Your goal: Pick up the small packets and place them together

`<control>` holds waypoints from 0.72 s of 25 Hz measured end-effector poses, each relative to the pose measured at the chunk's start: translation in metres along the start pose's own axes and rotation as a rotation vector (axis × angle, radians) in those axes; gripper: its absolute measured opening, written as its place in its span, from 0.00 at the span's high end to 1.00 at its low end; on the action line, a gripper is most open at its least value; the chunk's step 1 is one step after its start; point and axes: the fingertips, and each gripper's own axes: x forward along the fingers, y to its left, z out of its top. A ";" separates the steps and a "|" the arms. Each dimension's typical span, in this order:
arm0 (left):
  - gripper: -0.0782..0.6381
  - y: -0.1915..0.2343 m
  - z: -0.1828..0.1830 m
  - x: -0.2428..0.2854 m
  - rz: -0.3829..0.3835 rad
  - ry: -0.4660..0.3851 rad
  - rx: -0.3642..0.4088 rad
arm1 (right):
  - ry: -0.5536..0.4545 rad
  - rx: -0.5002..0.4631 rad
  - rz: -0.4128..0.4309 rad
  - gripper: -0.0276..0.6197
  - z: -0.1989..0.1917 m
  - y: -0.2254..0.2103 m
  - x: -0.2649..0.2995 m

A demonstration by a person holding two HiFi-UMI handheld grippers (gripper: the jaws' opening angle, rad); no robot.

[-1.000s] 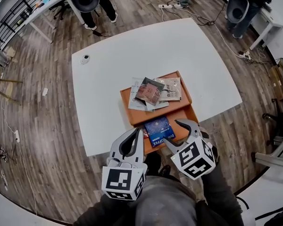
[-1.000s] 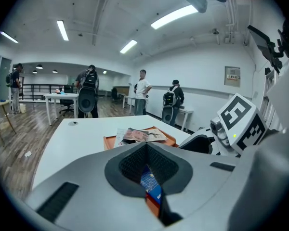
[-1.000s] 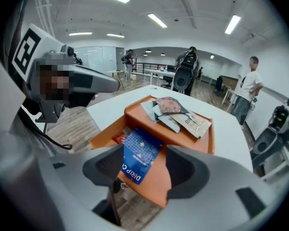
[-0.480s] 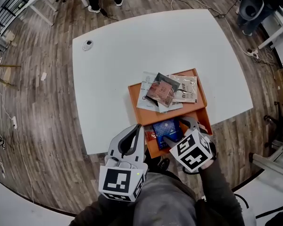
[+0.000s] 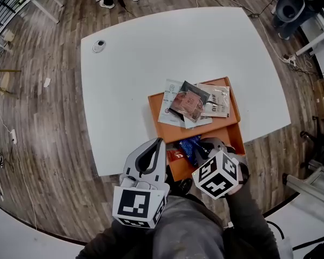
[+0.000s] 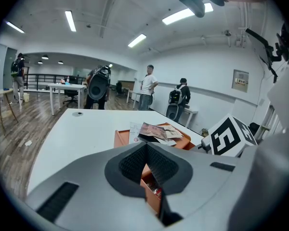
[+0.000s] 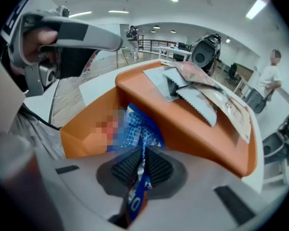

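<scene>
An orange tray (image 5: 161, 104) with two compartments sits near the table's front right edge. Its far compartment holds a pile of small packets (image 5: 191, 101), seen also as the packets (image 7: 202, 88) in the right gripper view. In the near compartment lie a blue packet (image 5: 189, 144) and a red packet (image 5: 174, 155). My right gripper (image 5: 202, 148) points steeply down into that compartment. Its jaws have just been closing and the pads now press on the blue packet (image 7: 140, 129). My left gripper (image 5: 160, 143) hovers at the tray's near left corner, shut and empty.
The white table (image 5: 140, 63) carries a small round fitting (image 5: 99, 45) at its far left. Wooden floor surrounds it, with cables and a power strip beyond the far edge. Several people and office chairs stand further back in the room.
My right gripper has sunk into the near compartment and gone from open to shut on the blue packet, which now looks crumpled. The left gripper has crept a little toward the tray.
</scene>
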 end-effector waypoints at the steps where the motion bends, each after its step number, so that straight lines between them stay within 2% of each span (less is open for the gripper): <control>1: 0.90 0.000 0.000 -0.001 -0.001 -0.001 0.001 | -0.003 -0.004 -0.013 0.92 0.000 -0.001 -0.001; 10: 0.90 -0.012 0.005 -0.023 -0.001 -0.038 0.022 | -0.076 -0.027 -0.045 0.93 0.013 0.011 -0.035; 18: 0.90 -0.037 0.010 -0.052 -0.008 -0.083 0.054 | -0.187 -0.028 -0.121 0.93 0.019 0.017 -0.080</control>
